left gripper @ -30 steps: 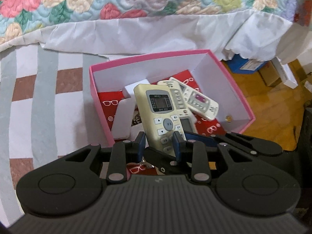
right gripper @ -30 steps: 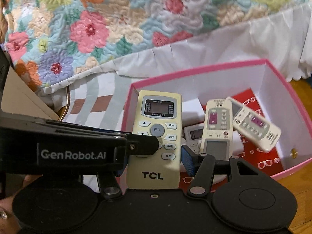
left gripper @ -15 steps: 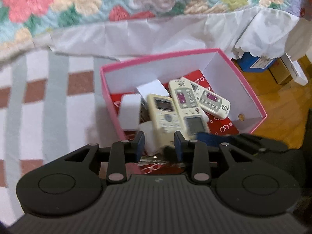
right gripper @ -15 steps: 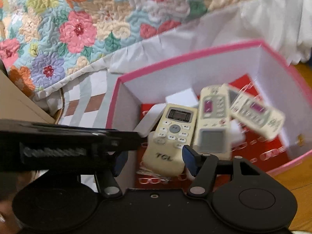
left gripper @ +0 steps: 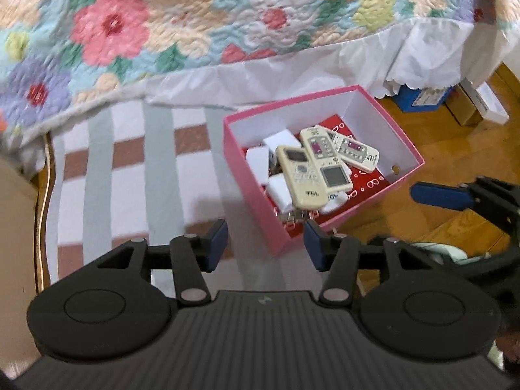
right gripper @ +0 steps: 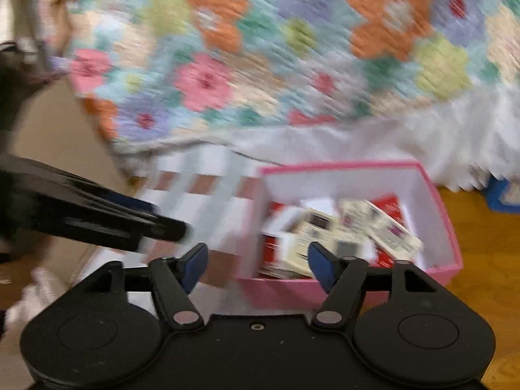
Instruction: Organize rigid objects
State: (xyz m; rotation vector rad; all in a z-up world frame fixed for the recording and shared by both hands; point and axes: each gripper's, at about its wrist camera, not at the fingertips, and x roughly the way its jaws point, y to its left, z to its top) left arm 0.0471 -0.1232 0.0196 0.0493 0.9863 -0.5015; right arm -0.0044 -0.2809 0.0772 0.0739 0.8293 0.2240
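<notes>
A floral quilted bedspread [left gripper: 201, 22] hangs behind a striped rug [left gripper: 130, 175]. Through my left wrist camera, the left tongs [left gripper: 266, 243] are opening with nothing between them, above the near corner of the pink cardboard box [left gripper: 250, 201]. A cream TCL remote control [left gripper: 302, 175] lies inside among other remotes. My right view is blurred: the right tongs [right gripper: 256, 261] are opening, empty, before the same box.
</notes>
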